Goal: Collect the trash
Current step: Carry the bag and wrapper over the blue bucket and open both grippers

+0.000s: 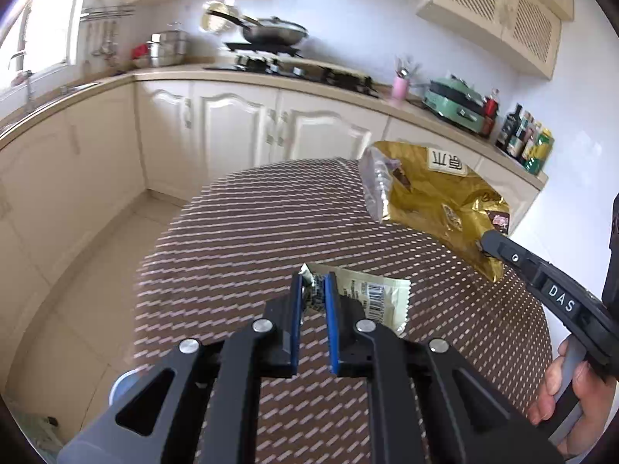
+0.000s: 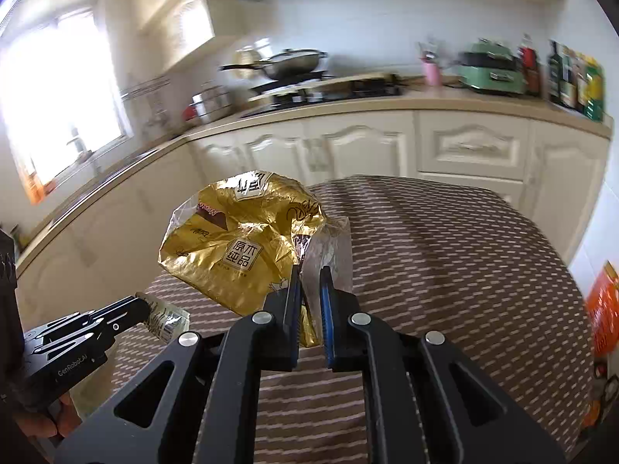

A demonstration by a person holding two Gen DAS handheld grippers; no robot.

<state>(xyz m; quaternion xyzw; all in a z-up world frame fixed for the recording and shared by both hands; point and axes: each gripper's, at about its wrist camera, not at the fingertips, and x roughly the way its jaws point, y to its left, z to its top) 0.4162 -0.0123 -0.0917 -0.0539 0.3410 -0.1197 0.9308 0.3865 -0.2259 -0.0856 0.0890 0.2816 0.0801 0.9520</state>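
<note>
My left gripper (image 1: 313,290) is shut on a crumpled white wrapper with a barcode (image 1: 377,299), held just above the round table (image 1: 247,232). My right gripper (image 2: 309,282) is shut on the edge of a large gold foil snack bag (image 2: 232,247), which hangs in the air above the table (image 2: 445,255). In the left wrist view the gold bag (image 1: 433,201) is at the right, pinched by the right gripper (image 1: 483,245). In the right wrist view the left gripper (image 2: 145,309) with the white wrapper (image 2: 168,319) is at the lower left.
The table has a brown cloth with pale dashes. Cream kitchen cabinets (image 1: 232,123) and a counter with a stove and wok (image 1: 271,33), a green appliance (image 1: 456,102) and bottles (image 1: 526,141) run behind it. An orange package (image 2: 601,309) is at the right edge.
</note>
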